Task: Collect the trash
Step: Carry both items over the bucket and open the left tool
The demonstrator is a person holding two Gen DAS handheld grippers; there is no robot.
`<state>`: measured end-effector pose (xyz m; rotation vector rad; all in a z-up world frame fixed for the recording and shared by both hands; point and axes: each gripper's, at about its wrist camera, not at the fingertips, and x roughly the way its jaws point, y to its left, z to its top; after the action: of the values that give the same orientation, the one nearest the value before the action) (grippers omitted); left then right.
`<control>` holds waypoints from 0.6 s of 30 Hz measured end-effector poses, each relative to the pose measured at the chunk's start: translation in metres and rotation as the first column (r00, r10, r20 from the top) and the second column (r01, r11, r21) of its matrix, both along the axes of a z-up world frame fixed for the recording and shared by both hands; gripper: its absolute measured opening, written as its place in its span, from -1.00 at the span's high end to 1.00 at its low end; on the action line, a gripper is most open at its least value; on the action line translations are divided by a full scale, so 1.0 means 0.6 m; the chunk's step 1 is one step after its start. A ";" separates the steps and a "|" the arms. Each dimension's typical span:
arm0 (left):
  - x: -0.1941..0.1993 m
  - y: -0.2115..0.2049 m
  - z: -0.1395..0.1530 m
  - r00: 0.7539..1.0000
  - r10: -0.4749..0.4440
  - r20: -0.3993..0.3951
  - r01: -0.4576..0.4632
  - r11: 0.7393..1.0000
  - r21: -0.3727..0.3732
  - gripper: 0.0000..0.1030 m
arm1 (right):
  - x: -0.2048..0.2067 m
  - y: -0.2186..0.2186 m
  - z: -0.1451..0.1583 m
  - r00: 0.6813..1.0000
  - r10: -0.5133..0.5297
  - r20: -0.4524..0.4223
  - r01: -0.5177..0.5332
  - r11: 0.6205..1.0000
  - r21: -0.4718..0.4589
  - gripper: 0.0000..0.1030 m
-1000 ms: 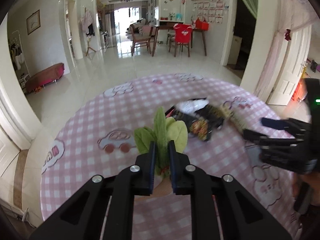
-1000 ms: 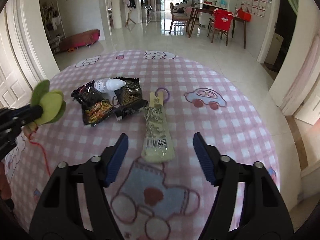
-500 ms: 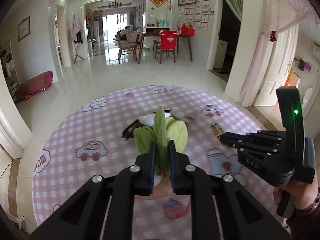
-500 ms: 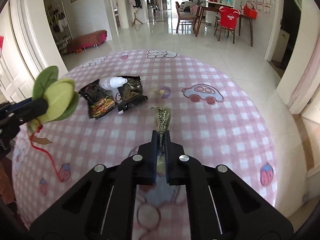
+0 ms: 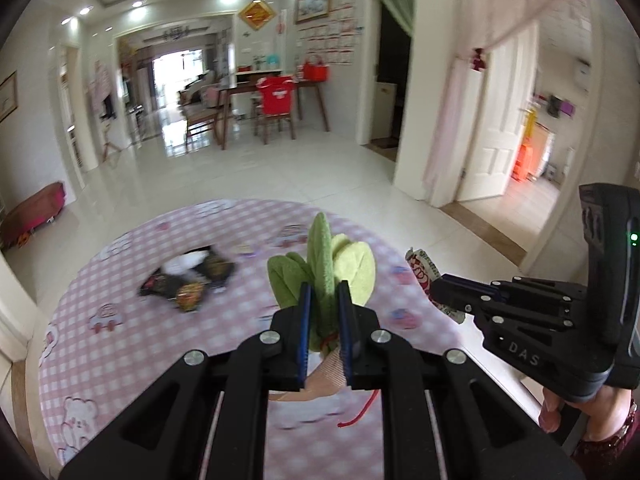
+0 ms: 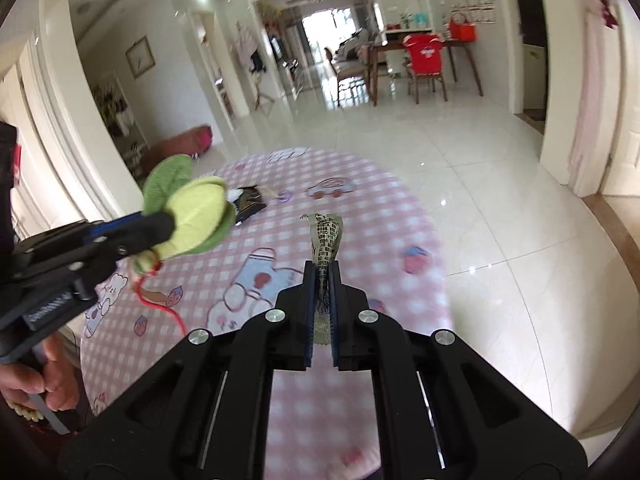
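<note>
My left gripper (image 5: 323, 292) is shut on a green felt leafy thing (image 5: 324, 264) with a tan base and a red string, held above the pink checked table (image 5: 120, 340). It also shows in the right wrist view (image 6: 192, 212). My right gripper (image 6: 321, 270) is shut on a long printed snack wrapper (image 6: 326, 236), lifted off the table. In the left wrist view the right gripper (image 5: 438, 290) sits to the right with the wrapper (image 5: 420, 270) poking out. Dark snack packets (image 5: 188, 276) and a small white bottle (image 5: 186, 259) lie on the table's far left.
The round table's edge drops to a glossy tiled floor (image 6: 500, 200) on the right. A dining table with chairs (image 5: 260, 108) stands far back. A low pink bench (image 5: 32, 216) is by the left wall.
My right gripper closed on the long wrapper and lifted it off the table. Both grippers have risen and pulled back, and the left one still holds the green leafy thing.
</note>
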<state>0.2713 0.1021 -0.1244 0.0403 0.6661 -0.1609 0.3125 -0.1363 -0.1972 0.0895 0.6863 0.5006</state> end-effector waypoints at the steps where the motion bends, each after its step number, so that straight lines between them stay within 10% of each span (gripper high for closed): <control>1: -0.001 -0.022 0.000 1.000 -0.019 -0.002 0.019 1.000 0.004 0.76 | -0.008 -0.012 0.001 1.000 -0.010 0.004 0.010 1.000 0.008 0.88; 18: 0.026 -0.384 -0.100 0.942 -0.306 -0.140 0.319 0.945 0.079 0.75 | -0.124 -0.339 -0.055 0.930 -0.365 -0.034 0.366 0.921 0.133 0.88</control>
<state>0.2868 -0.1281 -0.1846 0.2353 0.7918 -0.4396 0.2379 -0.3398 -0.2302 0.3439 0.6243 0.1858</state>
